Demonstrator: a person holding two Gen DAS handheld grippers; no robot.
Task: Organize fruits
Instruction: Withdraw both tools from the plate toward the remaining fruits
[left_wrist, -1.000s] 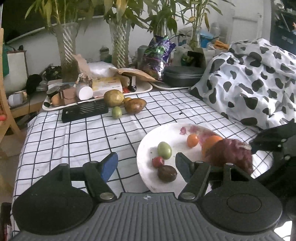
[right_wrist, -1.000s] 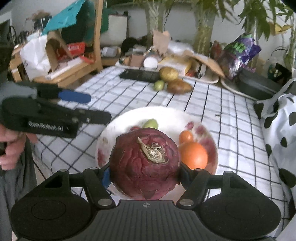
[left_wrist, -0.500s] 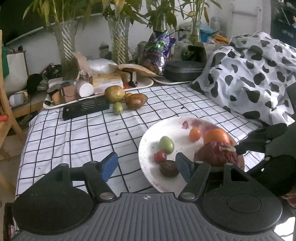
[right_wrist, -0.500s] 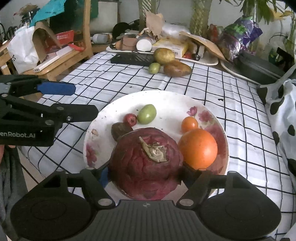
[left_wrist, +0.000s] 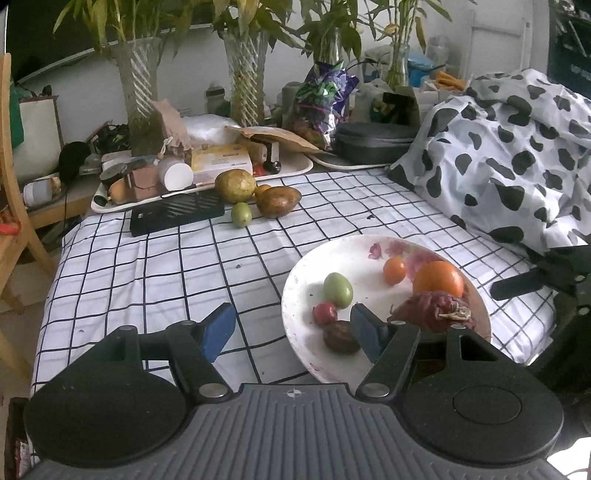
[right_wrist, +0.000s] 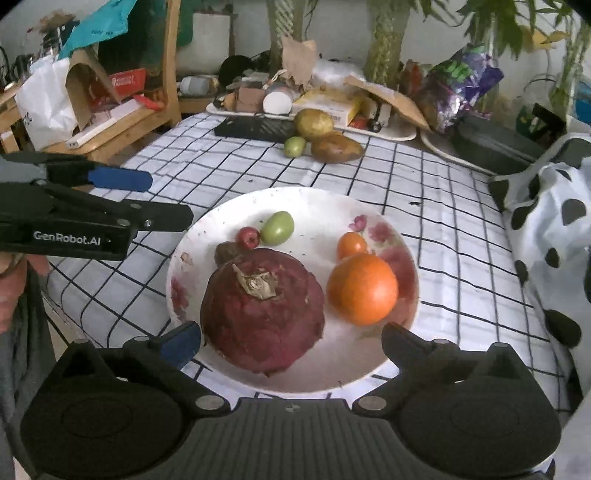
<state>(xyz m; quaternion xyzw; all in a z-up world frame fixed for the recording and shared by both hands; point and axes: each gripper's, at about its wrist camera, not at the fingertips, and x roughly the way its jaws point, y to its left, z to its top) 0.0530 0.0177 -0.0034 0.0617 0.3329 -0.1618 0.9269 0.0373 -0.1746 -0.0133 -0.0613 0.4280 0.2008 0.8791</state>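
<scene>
A white flowered plate (right_wrist: 369, 373) on the checked cloth holds a big dark red fruit (right_wrist: 262, 314), a large orange (right_wrist: 362, 288), a small orange (right_wrist: 351, 243), a green fruit (right_wrist: 277, 228), a small red one (right_wrist: 247, 237) and a dark brown one (right_wrist: 225, 253). My right gripper (right_wrist: 290, 341) straddles the red fruit with its jaws opening and both pads clear of it. At the plate's left rim (left_wrist: 295, 280) my left gripper (left_wrist: 291, 328) stands open, holding nothing. A yellow-green fruit (left_wrist: 235, 185), a brown fruit (left_wrist: 277, 201) and a small green fruit (left_wrist: 241, 214) lie at the far end.
Behind the loose fruits lie a flat black box (left_wrist: 177, 216) and a cluttered white tray (left_wrist: 295, 170), with glass vases (left_wrist: 138, 96) of plants beyond. A cow-print blanket (left_wrist: 517, 155) piles up on the right. A wooden chair (right_wrist: 110, 122) stands off the bed's left side.
The big red fruit has come down onto the plate. The right gripper's jaws have spread away from it. The left gripper has stayed where it was.
</scene>
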